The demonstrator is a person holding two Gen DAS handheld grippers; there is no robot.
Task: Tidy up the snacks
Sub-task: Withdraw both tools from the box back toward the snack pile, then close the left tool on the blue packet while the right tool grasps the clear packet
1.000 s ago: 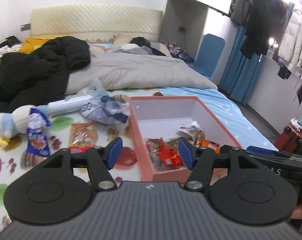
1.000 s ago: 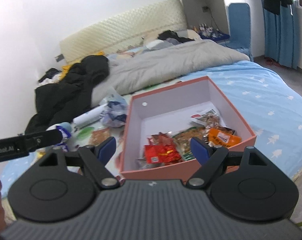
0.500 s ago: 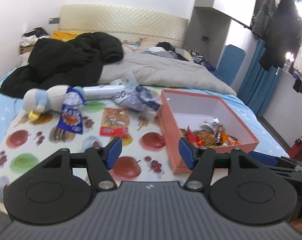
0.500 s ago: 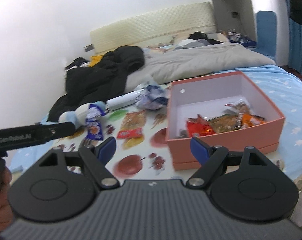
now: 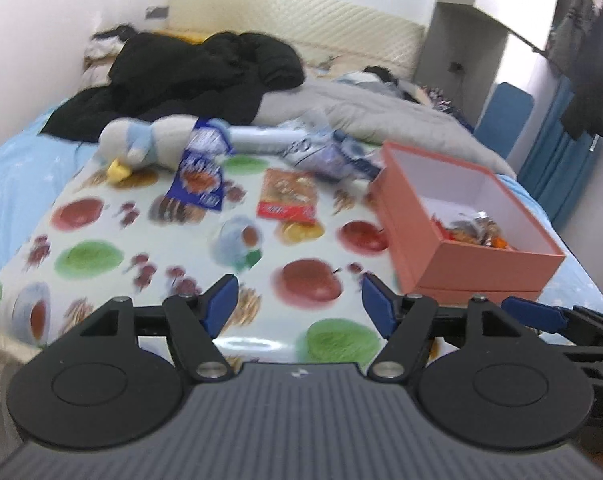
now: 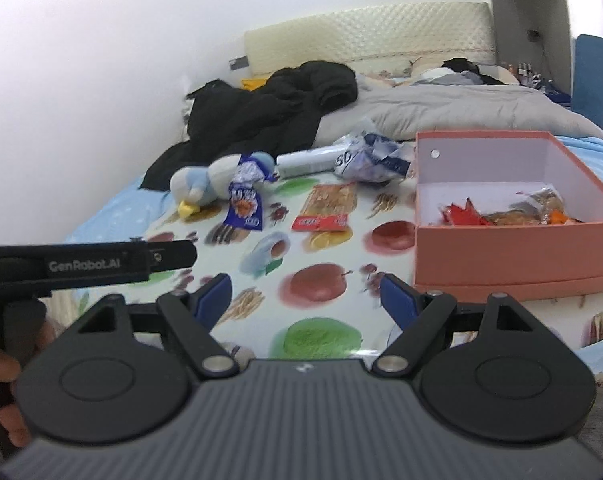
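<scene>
Left tongs [image 5: 300, 306] widened, glossy orange packet [image 5: 287, 199] nearer

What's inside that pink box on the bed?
The pink box holds a few snack packets: a red one, a brownish clear one and an orange bit. Its near wall hides the floor in front of them.

box [image 6: 513, 256]: showing salmon pink outside, white inside
cloth [image 5: 101, 264]: showing a pale ground printed with red apples, green fruit and brown nuts
snack packet [image 6: 245, 208]: showing blue and white, lying at 9 o'clock from the orange-red packet [image 6: 325, 208]
plush toy [image 5: 141, 144]: showing pale blue, white, yellow beak
jacket [image 5: 189, 76]: showing black
bedsheet [image 6: 589, 148]: showing light blue with white marks
</scene>
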